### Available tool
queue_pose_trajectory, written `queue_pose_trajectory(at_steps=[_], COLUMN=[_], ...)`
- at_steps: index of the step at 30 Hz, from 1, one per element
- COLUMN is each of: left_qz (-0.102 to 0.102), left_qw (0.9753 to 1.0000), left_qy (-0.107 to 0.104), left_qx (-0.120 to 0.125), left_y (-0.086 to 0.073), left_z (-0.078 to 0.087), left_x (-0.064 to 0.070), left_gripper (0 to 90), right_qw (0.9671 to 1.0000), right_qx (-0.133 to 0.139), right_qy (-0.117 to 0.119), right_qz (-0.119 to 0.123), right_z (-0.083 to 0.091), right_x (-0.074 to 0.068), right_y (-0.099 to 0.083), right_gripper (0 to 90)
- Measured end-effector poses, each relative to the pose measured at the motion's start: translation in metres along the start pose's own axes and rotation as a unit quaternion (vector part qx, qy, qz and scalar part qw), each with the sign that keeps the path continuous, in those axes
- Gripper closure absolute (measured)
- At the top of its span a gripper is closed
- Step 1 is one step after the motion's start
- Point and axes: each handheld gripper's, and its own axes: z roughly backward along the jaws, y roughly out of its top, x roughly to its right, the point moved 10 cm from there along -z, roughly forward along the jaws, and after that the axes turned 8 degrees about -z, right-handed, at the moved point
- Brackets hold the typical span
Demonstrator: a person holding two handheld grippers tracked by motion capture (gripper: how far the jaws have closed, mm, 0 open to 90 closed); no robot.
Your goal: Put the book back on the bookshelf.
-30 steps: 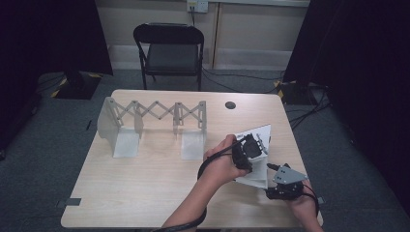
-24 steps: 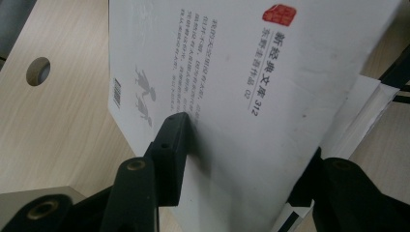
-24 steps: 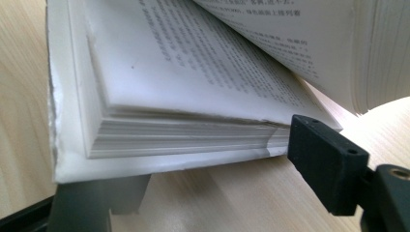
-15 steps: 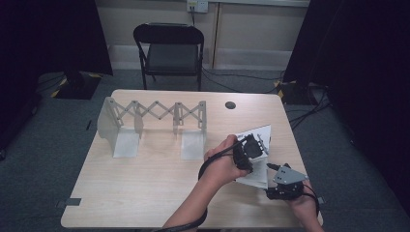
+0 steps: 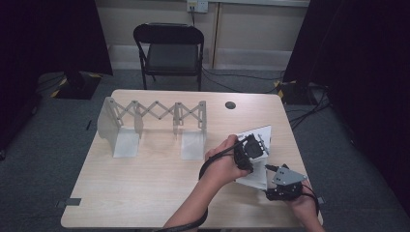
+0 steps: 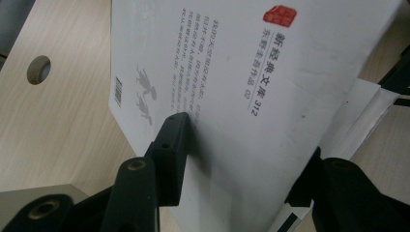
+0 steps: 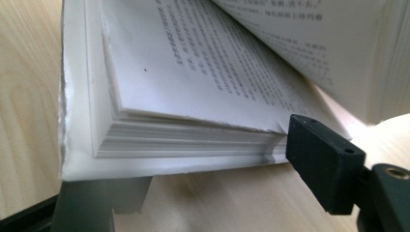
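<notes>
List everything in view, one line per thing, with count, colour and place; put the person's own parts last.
book: one, white, open at the table's right near part, cover lifted
expanding rack: one, pale grey, standing at the table's left far part
table: one, light wood, centre of the room, with a round hole near its far edge
folding chair: one, black, beyond the table's far edge
cables: several, black, on the grey carpet at right
wall socket: one, white, on the far wall
left hand-held gripper: one, black, jaws around the raised cover
right hand-held gripper: one, black with grey plate, at the book's near edge, jaws astride the page block
forearms: two, entering from the bottom edge
</notes>
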Motion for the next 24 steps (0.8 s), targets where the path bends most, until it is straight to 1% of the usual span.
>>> queue_pose_trajectory(at_steps=[3,4,6,7,8,9,11,14,16,20,23,24], left_qz=[0.003,0.001,-0.001,0.009,0.013,0.014,0.0,0.003,0.011,0.006,0.008,0.003], left_qw=[1.0,1.0,1.0,0.9999,0.9999,0.9999,1.0,1.0,0.9999,1.0,0.9999,0.9999], left_qy=[0.0,0.0,0.001,-0.003,-0.007,-0.005,-0.005,-0.005,-0.004,-0.002,0.004,0.007], left_qx=[0.002,0.0,-0.002,0.002,0.002,0.002,-0.006,-0.001,0.003,0.004,0.01,0.013], left_y=[0.0,0.0,0.0,0.002,0.003,0.004,0.003,0.002,0.001,0.001,0.004,0.005], left_z=[0.0,0.0,0.0,0.0,0.0,0.0,0.0,0.0,0.001,0.002,0.002,0.003], left_x=[0.0,0.0,0.0,0.002,0.002,0.003,0.003,0.003,0.003,0.002,0.001,-0.001], left_gripper=[52.4,52.5,52.5,52.6,52.5,52.4,52.3,52.4,52.5,52.7,52.9,52.9], right_qw=[0.9999,0.9999,0.9997,0.9996,0.9994,0.999,0.9979,0.9981,0.9981,0.9986,0.9974,0.9969], right_qx=[-0.001,0.003,0.004,0.012,0.015,0.013,0.007,0.009,0.007,0.005,0.001,0.001], right_qy=[-0.004,0.0,-0.005,0.002,0.012,0.021,0.016,0.015,0.012,0.003,-0.016,-0.022], right_qz=[0.011,0.012,0.024,0.027,0.027,0.037,0.063,0.06,0.06,0.053,0.07,0.076], right_z=[0.0,0.0,0.001,0.001,0.002,0.001,0.0,0.0,0.0,0.002,0.007,0.008], right_x=[-0.001,-0.003,-0.004,-0.007,-0.012,-0.018,-0.023,-0.024,-0.025,-0.025,-0.025,-0.024], right_y=[0.001,0.002,0.004,0.007,0.01,0.014,0.019,0.02,0.019,0.021,0.027,0.028], right_gripper=[26.9,24.9,24.3,23.4,26.1,30.4,34.5,35.3,35.8,39.2,47.3,49.3])
